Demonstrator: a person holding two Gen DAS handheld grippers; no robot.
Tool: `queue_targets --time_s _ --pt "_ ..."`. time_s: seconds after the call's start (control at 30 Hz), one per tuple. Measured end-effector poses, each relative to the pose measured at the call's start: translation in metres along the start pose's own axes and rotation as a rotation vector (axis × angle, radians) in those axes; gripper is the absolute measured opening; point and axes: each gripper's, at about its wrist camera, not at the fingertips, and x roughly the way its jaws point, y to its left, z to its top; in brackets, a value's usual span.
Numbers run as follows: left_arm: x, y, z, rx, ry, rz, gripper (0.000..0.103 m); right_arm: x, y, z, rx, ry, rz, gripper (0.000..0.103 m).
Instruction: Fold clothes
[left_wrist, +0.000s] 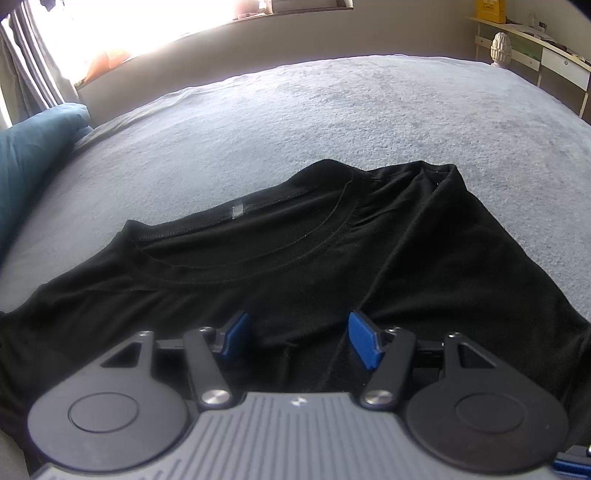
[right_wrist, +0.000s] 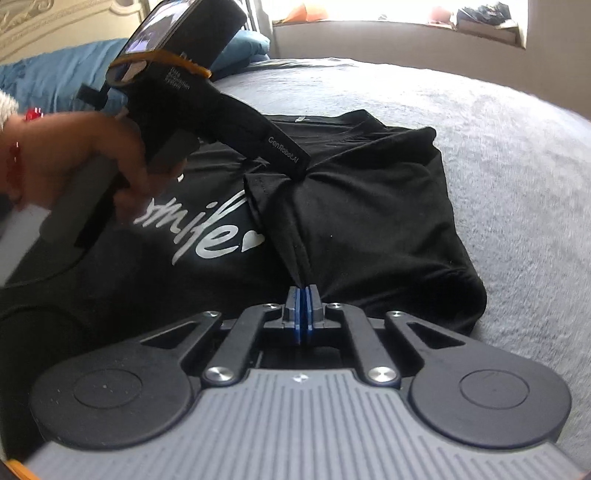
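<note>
The bed (left_wrist: 332, 122), covered in a grey fleece blanket, carries a black T-shirt (left_wrist: 280, 266) spread chest-up, collar toward 12 o'clock in the left wrist view. In the right wrist view, one side of the T-shirt is turned in over the chest: a sleeve (right_wrist: 280, 199) and side panel overlie the body and partly cover the print. The opposite side and the lower hem lie outside both views, so their condition cannot be told.

Judgement: the fold is part-way. One lengthwise side fold is in place or being laid; the remaining side and the crosswise fold cannot be confirmed.

The right gripper (right_wrist: 303, 295) has its fingers pressed together on a pinched ridge of T-shirt fabric at the folded panel's near edge. The left gripper (left_wrist: 295, 332) hangs over the chest with its fingers spread wide, gripping nothing; a hand (right_wrist: 74, 166) carries it.

Readable writing:
1. Chest print (right_wrist: 207, 236): white script reading "smile", followed by a small heart.
2. Left gripper body: "GenRobot.AI".
3. Neck label (left_wrist: 237, 210): small grey tab, unreadable.
</note>
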Motion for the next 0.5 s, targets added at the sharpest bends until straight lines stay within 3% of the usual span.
queue_targets --time_s 0.07,0.33,0.4,0.5 --pt "0.0 0.0 0.0 0.002 -0.001 0.004 0.064 -0.003 -0.001 0.0 0.014 0.007 0.005 0.003" --pt "0.0 0.001 -0.001 -0.021 -0.007 0.013 0.067 -0.026 -0.027 0.003 0.146 -0.116 -0.101 0.005" --pt "-0.002 0.003 0.0 -0.037 -0.012 0.012 0.067 -0.01 -0.035 -0.008 0.153 -0.012 -0.123 0.004" --pt "-0.013 0.004 0.005 -0.024 -0.058 0.036 0.063 -0.017 -0.035 -0.015 0.148 -0.012 -0.114 0.004"
